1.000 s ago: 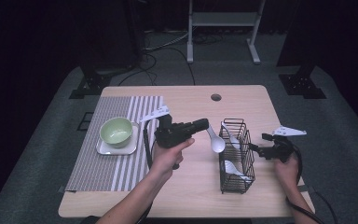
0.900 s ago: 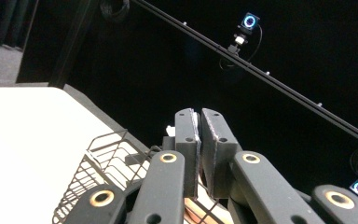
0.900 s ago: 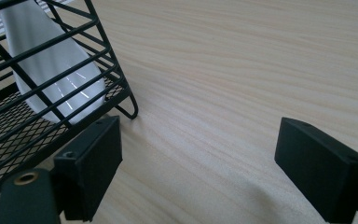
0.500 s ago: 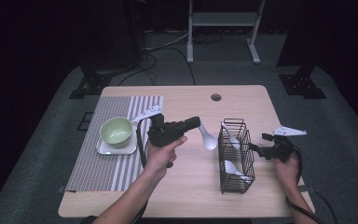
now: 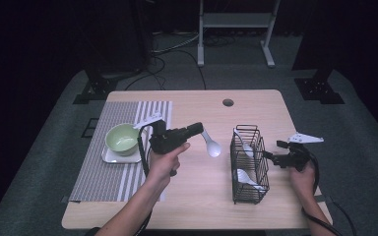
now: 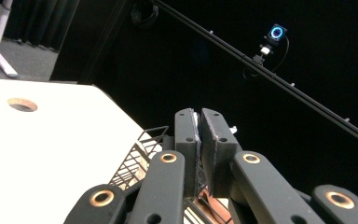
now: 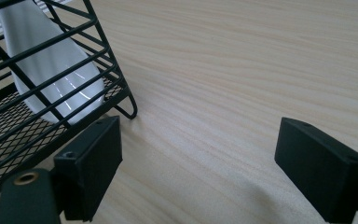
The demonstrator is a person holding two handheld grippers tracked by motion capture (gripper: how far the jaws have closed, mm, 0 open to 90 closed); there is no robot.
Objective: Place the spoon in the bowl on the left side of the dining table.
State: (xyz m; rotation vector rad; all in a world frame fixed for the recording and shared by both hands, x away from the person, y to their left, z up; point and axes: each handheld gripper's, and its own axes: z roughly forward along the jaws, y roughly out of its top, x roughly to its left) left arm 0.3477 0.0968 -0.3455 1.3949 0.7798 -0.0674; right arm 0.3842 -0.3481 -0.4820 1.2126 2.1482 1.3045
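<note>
My left gripper (image 5: 197, 129) hovers over the middle of the table, shut on the handle of a white spoon (image 5: 212, 147) whose bowl hangs down to the right. In the left gripper view my left gripper (image 6: 198, 126) has its jaws pressed together. A black wire basket (image 5: 236, 147) stands to the right with two white spoons (image 5: 246, 177) inside. My right gripper (image 5: 275, 158) rests at the basket's right side, open. In the right gripper view my right gripper (image 7: 205, 154) has bare wood between its jaws, beside the basket (image 7: 107, 70) and a spoon (image 7: 51, 79) in it.
A green bowl (image 5: 122, 137) sits on a white square plate (image 5: 109, 157) on a striped placemat (image 5: 103, 177) at the left. A round hole (image 5: 228, 103) is in the tabletop at the back. Dark floor and stand legs lie beyond the table.
My left gripper has carried the white spoon leftward, away from the basket and closer to the bowl. The right gripper has kept still.
</note>
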